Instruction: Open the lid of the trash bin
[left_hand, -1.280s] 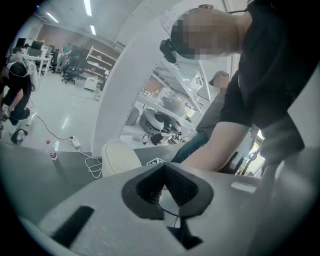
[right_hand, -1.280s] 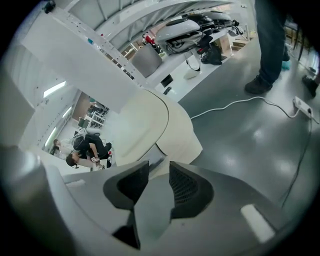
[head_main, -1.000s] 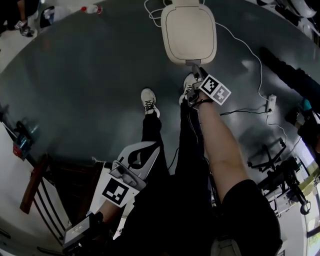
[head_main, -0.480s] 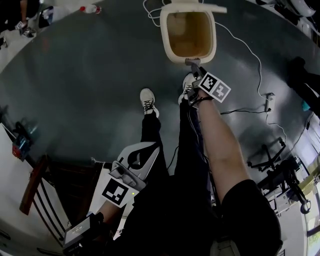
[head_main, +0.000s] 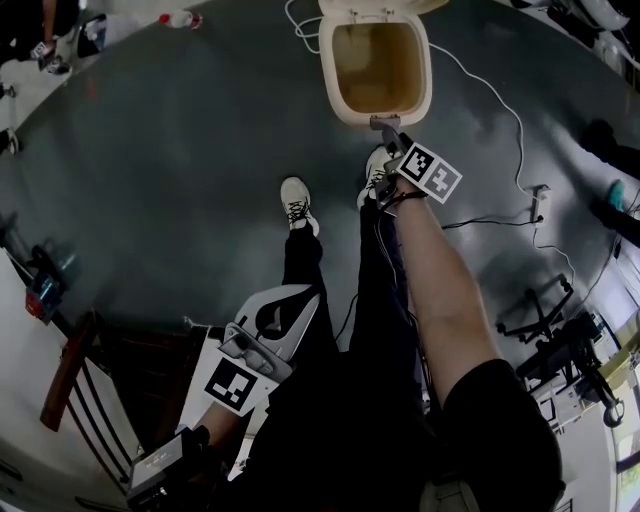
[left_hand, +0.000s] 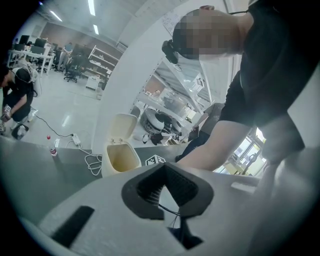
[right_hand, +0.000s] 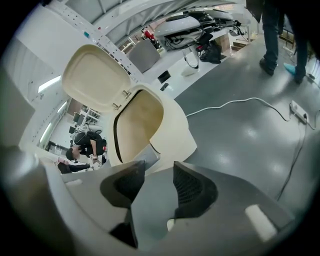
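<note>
The cream trash bin (head_main: 337, 90) stands on the dark floor ahead of my feet, its lid (head_main: 385, 5) swung up and back and its tan inside showing. My right gripper (head_main: 392, 140) sits at the bin's front, just by the grey tab (head_main: 383, 122). In the right gripper view the raised lid (right_hand: 95, 75) and the bin's mouth (right_hand: 137, 125) fill the picture. There the right gripper (right_hand: 152, 187) has its jaws opening, with nothing between them and the grey tab (right_hand: 147, 159) just ahead. My left gripper (head_main: 300, 295) hangs low by my left leg, shut and empty; the bin (left_hand: 120, 159) is far from it.
My two shoes (head_main: 297, 200) stand just short of the bin. A white cable runs to a power strip (head_main: 541, 205) on the right. A black stand (head_main: 545, 335) is at the right, a wooden chair (head_main: 75, 365) at lower left, and a small bottle (head_main: 180, 18) at the far left.
The bin's lid has gone from shut to swung fully open, showing the tan inside. Both grippers have kept their places.
</note>
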